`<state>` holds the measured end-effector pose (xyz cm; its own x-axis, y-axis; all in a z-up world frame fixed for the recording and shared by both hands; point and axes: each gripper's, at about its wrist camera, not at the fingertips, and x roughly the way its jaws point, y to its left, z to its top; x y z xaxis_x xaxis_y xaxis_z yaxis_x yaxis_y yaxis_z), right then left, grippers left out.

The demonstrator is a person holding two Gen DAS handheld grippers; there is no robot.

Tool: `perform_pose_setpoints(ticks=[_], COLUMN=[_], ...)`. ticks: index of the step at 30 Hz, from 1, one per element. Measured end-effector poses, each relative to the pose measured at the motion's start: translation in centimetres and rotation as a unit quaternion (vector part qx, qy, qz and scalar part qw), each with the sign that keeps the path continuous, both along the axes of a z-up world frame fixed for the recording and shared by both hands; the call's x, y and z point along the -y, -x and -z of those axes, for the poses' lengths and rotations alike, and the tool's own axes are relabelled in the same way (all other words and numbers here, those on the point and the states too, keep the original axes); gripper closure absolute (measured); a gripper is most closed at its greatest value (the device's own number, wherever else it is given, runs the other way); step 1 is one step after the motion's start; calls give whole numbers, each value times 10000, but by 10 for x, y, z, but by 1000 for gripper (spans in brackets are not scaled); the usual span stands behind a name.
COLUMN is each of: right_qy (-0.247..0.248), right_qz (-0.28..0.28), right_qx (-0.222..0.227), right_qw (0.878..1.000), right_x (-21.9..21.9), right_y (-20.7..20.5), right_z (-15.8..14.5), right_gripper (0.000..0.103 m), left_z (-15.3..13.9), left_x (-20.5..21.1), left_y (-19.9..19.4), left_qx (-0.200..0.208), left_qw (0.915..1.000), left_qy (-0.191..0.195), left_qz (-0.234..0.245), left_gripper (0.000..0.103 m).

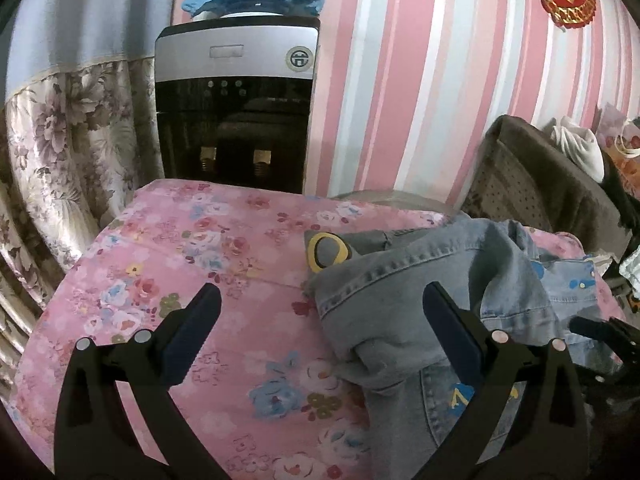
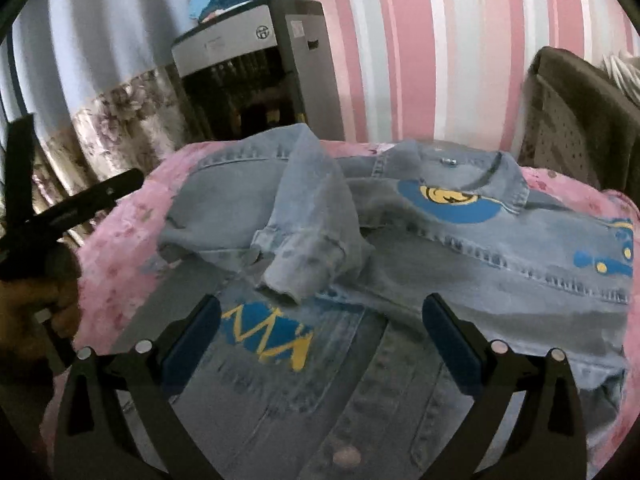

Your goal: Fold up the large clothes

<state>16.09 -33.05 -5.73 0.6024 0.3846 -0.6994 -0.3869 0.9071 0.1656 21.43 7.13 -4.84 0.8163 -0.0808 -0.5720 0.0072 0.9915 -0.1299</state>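
My jacket (image 2: 400,248) lay crosswise, collar far right; both grippers, left (image 1: 322,328) and right (image 2: 322,336), hovered spread, holding nothing.

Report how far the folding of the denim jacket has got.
Done: the denim jacket lies on the pink floral cloth, one sleeve thrown loosely across its body. In hand: nothing; the left gripper and right gripper are both open above it. Left: the sleeve is bunched, the collar end unfolded, so nearly all folding remains.
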Motion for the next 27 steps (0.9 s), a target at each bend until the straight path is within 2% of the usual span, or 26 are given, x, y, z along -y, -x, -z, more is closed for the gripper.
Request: perform_pose_setpoints(ticks=[1, 2, 3, 4, 7, 9, 14, 16, 19, 20, 21, 22, 23, 25, 27], right_qy=[-5, 56, 43, -91, -276, -490, -799, -790, -859, -829, -853, -878, -866, -852, -868], right_qz=[18, 67, 95, 113, 514, 702, 1524, 1766, 1675, 1618, 1593, 1586, 1597, 1591, 1577], right_qx=[20, 0, -73, -83, 260, 332, 529, 438, 210, 136, 86, 49, 8, -23, -49], right_qw=[10000, 10000, 9999, 9999, 9980, 9958, 9837, 9801, 9819, 9832, 9835, 9834, 9834, 9836, 9837], right_x=[-1, -2, 0, 5, 38, 66, 169, 200, 215, 215, 216, 218, 218, 217, 215], right_y=[-2, -8, -13, -17, -19, -23, -30, -33, -30, -28, -26, -22, -20, -18, -15], right_z=[1, 4, 6, 3, -19, -34, -71, -73, -60, -53, -48, -42, -37, -31, -30], right_gripper=[10, 38, 76, 91, 98, 101, 102, 100, 97, 91, 76, 65, 50, 50, 39], left_z=[1, 2, 2, 3, 0, -2, -8, -7, -5, -4, -2, 0, 1, 1, -1], left_x=[2, 4, 6, 8, 13, 17, 37, 48, 61, 64, 66, 67, 67, 68, 67], left_y=[-1, -1, -3, -4, -7, -11, -20, -23, -23, -23, -24, -24, -23, -19, -16], left_qx=[-12, -21, -28, -32, -1, 25, 50, 20, 27, 10, -24, -55, -76, -66, -74], left_qw=[10000, 10000, 9999, 9999, 9999, 9998, 9994, 9990, 9986, 9986, 9987, 9987, 9987, 9988, 9988], left_qy=[17, 13, -13, -28, -58, -88, -161, -174, -156, -153, -122, -83, -55, -44, -91], left_qz=[44, 75, 99, 114, 153, 179, 318, 421, 503, 507, 504, 499, 495, 489, 479], left_gripper=[3, 3, 3, 3, 3, 3, 3, 3, 3, 3, 3, 3, 3, 3, 3])
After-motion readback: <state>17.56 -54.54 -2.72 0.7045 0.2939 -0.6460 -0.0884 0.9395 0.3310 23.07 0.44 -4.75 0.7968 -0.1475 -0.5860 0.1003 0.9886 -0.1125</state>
